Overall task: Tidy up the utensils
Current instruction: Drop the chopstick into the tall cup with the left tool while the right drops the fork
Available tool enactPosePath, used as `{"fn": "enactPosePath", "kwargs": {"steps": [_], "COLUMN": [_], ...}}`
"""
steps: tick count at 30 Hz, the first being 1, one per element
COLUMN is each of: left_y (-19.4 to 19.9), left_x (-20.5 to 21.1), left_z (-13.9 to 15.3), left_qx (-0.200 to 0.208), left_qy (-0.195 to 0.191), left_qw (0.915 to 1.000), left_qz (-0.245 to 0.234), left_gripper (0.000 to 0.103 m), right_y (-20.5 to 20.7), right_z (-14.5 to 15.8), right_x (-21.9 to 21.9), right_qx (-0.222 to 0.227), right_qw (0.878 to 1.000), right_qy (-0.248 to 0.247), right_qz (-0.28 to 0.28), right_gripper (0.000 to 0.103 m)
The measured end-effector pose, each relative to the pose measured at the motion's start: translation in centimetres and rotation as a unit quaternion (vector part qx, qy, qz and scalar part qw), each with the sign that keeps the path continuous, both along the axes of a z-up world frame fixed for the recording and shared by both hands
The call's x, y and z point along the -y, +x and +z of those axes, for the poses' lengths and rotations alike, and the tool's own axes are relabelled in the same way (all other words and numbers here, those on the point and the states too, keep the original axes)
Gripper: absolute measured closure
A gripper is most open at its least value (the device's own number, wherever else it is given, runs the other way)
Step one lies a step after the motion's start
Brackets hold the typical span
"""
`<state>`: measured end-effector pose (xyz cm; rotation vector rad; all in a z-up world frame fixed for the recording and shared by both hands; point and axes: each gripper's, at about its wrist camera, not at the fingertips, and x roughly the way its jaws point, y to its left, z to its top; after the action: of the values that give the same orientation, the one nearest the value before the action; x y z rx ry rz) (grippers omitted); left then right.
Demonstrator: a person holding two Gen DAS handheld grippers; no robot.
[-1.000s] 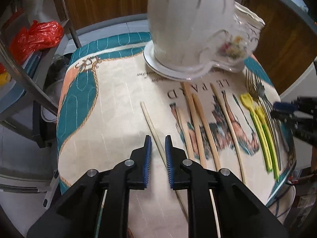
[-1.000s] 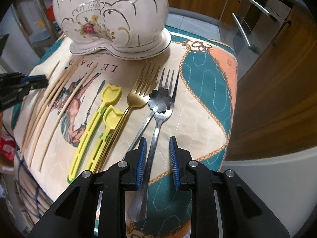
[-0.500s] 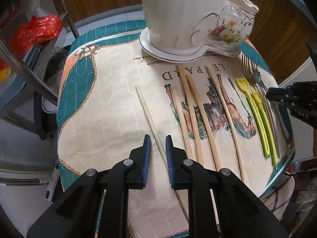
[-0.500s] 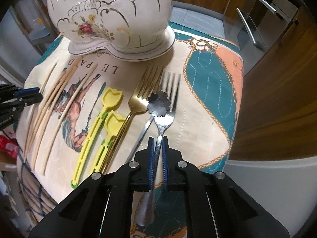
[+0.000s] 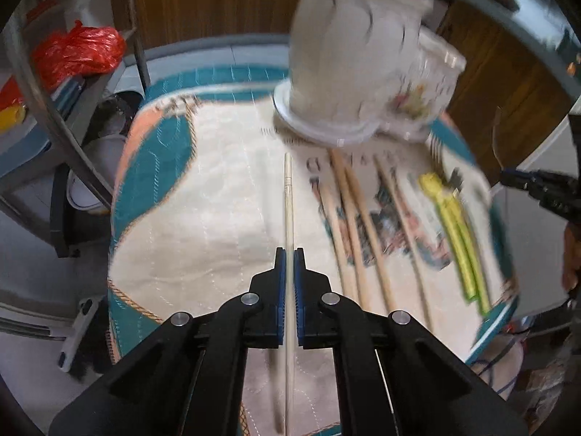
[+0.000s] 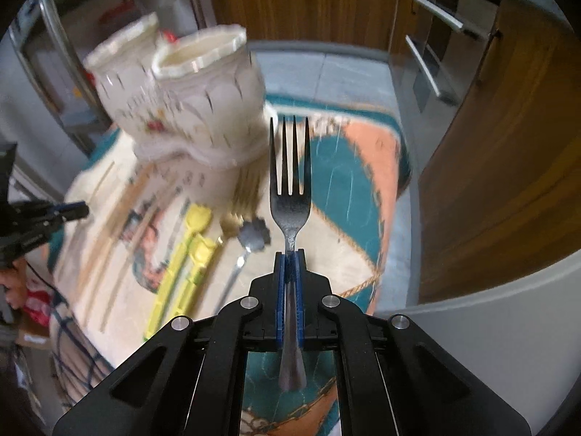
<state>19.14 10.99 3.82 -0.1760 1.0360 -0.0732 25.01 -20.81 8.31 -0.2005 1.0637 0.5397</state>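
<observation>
Both grippers loaded, nothing delivered yet as far as I can see.

Right gripper (image 6: pixel 289 254): closed on the steel fork (image 6: pixel 289 196), clamped at the neck, tines pointing straight ahead, handle running back between the fingers. Fork looks lifted off the tabletop (image 6: pixel 348 239). Left gripper (image 5: pixel 289 254): closed narrow on a single pale chopstick (image 5: pixel 288 196), which runs straight ahead of and back under the fingers. Can't tell if it's off the cloth yet.

Container: white ceramic holder (image 6: pixel 189 101), two compartments, sits ahead and left of the right gripper, ahead and right of the left one. The right-wrist view shows both mouths; the nearer one looks empty, the farther one is too blurred to judge.

Left on the tabletop:
- remaining chopsticks (image 5: pixel 357 225), right of the left gripper
- two yellow plastic picks (image 6: pixel 181 265), left of the right gripper
- gold fork (image 6: pixel 239 196), ahead-left of the right gripper, partly blurred
- flower-head spoon (image 6: pixel 250 243), just left of the held fork

Judgement: early stage, first two items in hand, everything else unsorted. Next calls for tipping each item upright and dropping it into a compartment, chopsticks and forks probably separate. Heavy motion blur, so fine detail is unreliable.
</observation>
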Motion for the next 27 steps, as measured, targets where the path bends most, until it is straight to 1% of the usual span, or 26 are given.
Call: {"fn": "enactPosePath", "kwargs": {"steps": [3, 5, 6, 7, 9, 14, 17, 19, 22, 24, 27], "left_y": [-0.8, -1.7, -1.9, -2.4, -2.9, -2.5, -1.2, 0.0, 2.5, 4.2, 6.6], "left_x": [-0.5, -1.2, -1.4, -1.8, -2.3, -1.9, -0.8, -0.1, 0.9, 1.1, 1.2], "left_z": [1.7, 3.4, 4.0, 5.1, 6.8, 10.6, 12.8, 14.0, 15.5, 16.2, 16.9], "left_qx": [0.036, 0.074, 0.086, 0.115, 0.153, 0.234, 0.277, 0.292, 0.323, 0.334, 0.351], "left_qy": [-0.016, -0.033, -0.037, -0.052, -0.061, -0.084, -0.088, -0.091, -0.095, -0.094, -0.087], "left_qw": [0.9992, 0.9966, 0.9954, 0.9918, 0.9857, 0.9677, 0.9561, 0.9516, 0.9412, 0.9372, 0.9311], "left_qz": [0.007, 0.014, 0.02, 0.023, 0.035, 0.039, 0.039, 0.033, 0.028, 0.03, 0.049], "left_gripper": [0.099, 0.099, 0.099, 0.099, 0.099, 0.099, 0.099, 0.099, 0.099, 0.099, 0.099], "right_y": [-0.4, -0.8, -1.0, -1.2, -1.6, -1.9, -2.0, -1.8, -1.3, -0.9, 0.1], "right_z": [1.8, 2.7, 3.2, 3.6, 4.5, 7.0, 8.7, 9.6, 11.0, 11.8, 12.9], "right_x": [0.7, 0.8, 0.6, 0.6, 0.2, -0.8, -1.6, -2.2, -3.1, -3.7, -5.0], "right_qx": [0.029, 0.045, 0.05, 0.059, 0.073, 0.107, 0.124, 0.133, 0.147, 0.158, 0.168], "right_qw": [0.999, 0.998, 0.998, 0.997, 0.996, 0.992, 0.988, 0.986, 0.983, 0.98, 0.977], "right_qy": [0.03, 0.041, 0.044, 0.049, 0.058, 0.073, 0.083, 0.093, 0.109, 0.118, 0.126], "right_qz": [-0.002, -0.003, -0.002, 0.001, 0.005, 0.016, 0.024, 0.027, 0.031, 0.033, 0.041], "right_gripper": [0.097, 0.097, 0.097, 0.097, 0.097, 0.097, 0.097, 0.097, 0.097, 0.097, 0.097]}}
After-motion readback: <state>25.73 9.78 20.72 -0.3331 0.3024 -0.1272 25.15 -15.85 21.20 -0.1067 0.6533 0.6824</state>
